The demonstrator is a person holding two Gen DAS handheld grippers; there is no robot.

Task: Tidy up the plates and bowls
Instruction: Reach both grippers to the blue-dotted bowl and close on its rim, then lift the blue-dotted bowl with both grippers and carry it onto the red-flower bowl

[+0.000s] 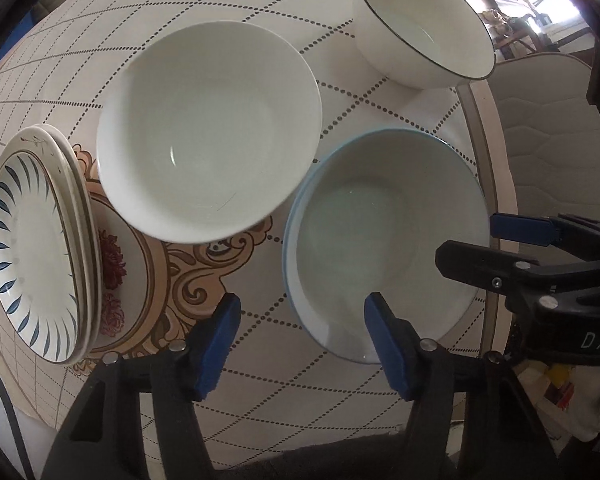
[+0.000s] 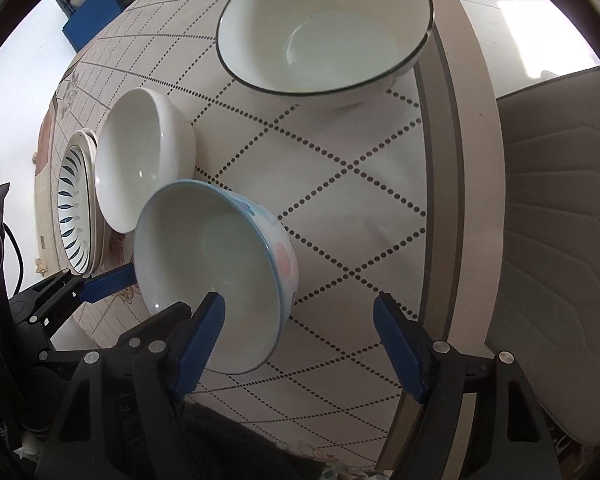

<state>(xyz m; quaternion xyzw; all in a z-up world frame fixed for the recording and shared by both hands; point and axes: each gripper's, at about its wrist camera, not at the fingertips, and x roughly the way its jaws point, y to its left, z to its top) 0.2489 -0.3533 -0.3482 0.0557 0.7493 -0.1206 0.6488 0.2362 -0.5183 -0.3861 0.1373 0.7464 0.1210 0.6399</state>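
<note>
A blue-rimmed bowl [image 1: 384, 240] with a flower print [image 2: 220, 280] stands near the table's front edge. A plain white bowl [image 1: 208, 136] [image 2: 144, 164] stands beyond it. A larger black-rimmed bowl [image 1: 420, 28] [image 2: 324, 28] stands further right. A stack of plates, the top one with blue leaf marks [image 1: 36, 248] [image 2: 74, 204], lies at the left. My left gripper [image 1: 300, 344] is open, its right finger over the blue-rimmed bowl's near rim. My right gripper [image 2: 300, 344] is open, its jaws straddling that bowl's right wall. Each gripper shows in the other's view [image 1: 540, 248] [image 2: 72, 292].
The round table [image 2: 440, 200] has a dotted diamond-pattern cloth with a floral medallion [image 1: 188, 276] in the middle. A padded chair [image 2: 560, 240] [image 1: 548, 120] stands at the table's right edge. A blue box [image 2: 92, 12] sits on the floor beyond.
</note>
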